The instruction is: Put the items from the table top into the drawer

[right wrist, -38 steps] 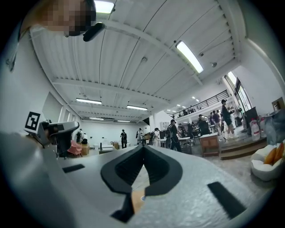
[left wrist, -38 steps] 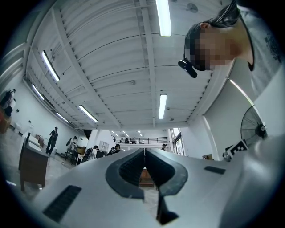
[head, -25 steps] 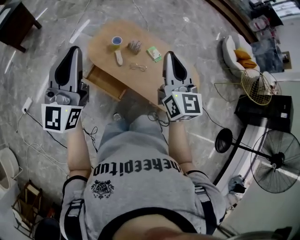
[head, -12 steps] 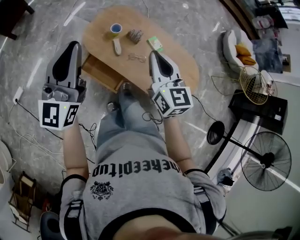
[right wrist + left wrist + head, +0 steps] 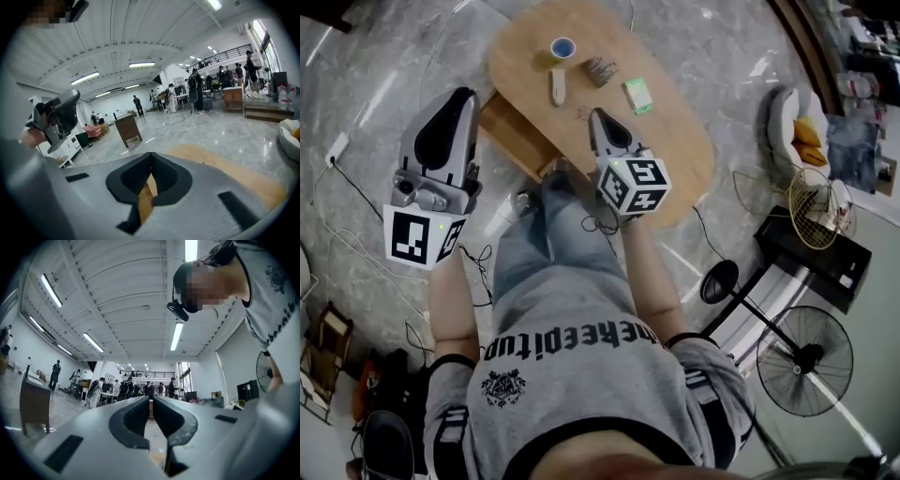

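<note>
On the oval wooden table (image 5: 675,141) lie a blue tape roll (image 5: 562,47), a white oblong item (image 5: 558,86), a brown bundle (image 5: 600,69), a green box (image 5: 637,96) and wire glasses (image 5: 582,112). The drawer (image 5: 514,137) stands pulled out at the table's near left side. My right gripper (image 5: 597,115) is shut and empty, its tip over the table right beside the glasses. In the right gripper view my right gripper (image 5: 151,155) points at the tabletop (image 5: 234,176). My left gripper (image 5: 465,96) is shut and empty, left of the drawer over the floor; my left gripper (image 5: 151,399) faces the hall.
A marble floor with cables (image 5: 356,187) surrounds the table. A standing fan (image 5: 802,361), a black box (image 5: 825,258) and a wire basket (image 5: 811,202) stand to the right. The person's legs (image 5: 553,234) are just in front of the drawer.
Both grippers have come down. The right one dropped further and swung left and forward until its tip reached the glasses. The left gripper stayed beside the drawer.
</note>
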